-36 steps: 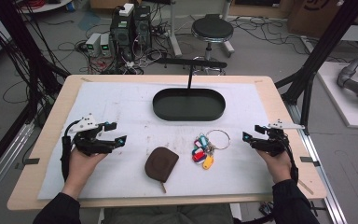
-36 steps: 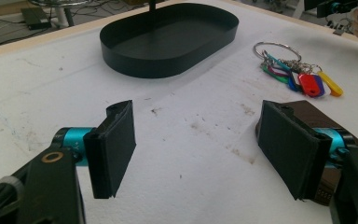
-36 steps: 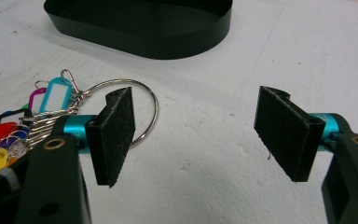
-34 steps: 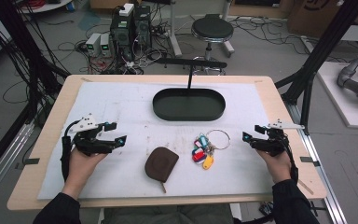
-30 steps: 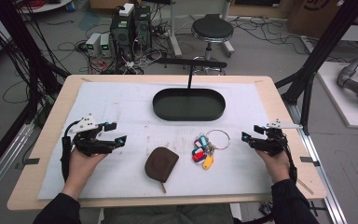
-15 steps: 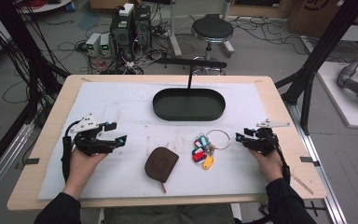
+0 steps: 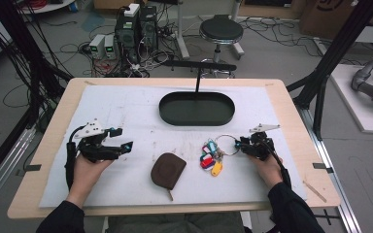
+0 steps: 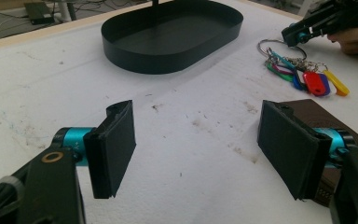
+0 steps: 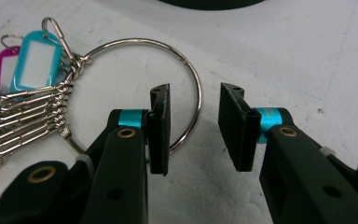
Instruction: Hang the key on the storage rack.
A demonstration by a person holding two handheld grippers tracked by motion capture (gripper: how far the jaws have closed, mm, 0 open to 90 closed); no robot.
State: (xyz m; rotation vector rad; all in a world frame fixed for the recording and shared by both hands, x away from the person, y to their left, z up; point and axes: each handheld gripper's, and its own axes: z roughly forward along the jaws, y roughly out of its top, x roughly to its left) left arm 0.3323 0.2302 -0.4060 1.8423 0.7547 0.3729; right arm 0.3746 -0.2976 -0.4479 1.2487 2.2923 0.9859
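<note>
The key ring [image 9: 168, 88] lies flat on the white sheet of the table [image 7: 291, 107], in front of the black oval tray [image 7: 196, 108] and just right of the brown pouch [image 7: 167, 170]. It is a thin, stiff wire loop, light and rather slippery, and the bunch of coloured tags [image 7: 210, 156] on its left side will swing loosely when it is lifted. The best place to take it is the bare right arc of the ring, away from the tags.

The right hand-held gripper [image 9: 193, 126] stands exactly there: one jaw inside the loop, the other outside, with the wire between them. The pads seem not to press it yet, so it is open. Compared with a second ago, this gripper has moved in from the right edge toward the ring, and its jaws have just been closing. The left hand-held gripper [image 7: 121, 139] rests wide open and unchanged.
</note>
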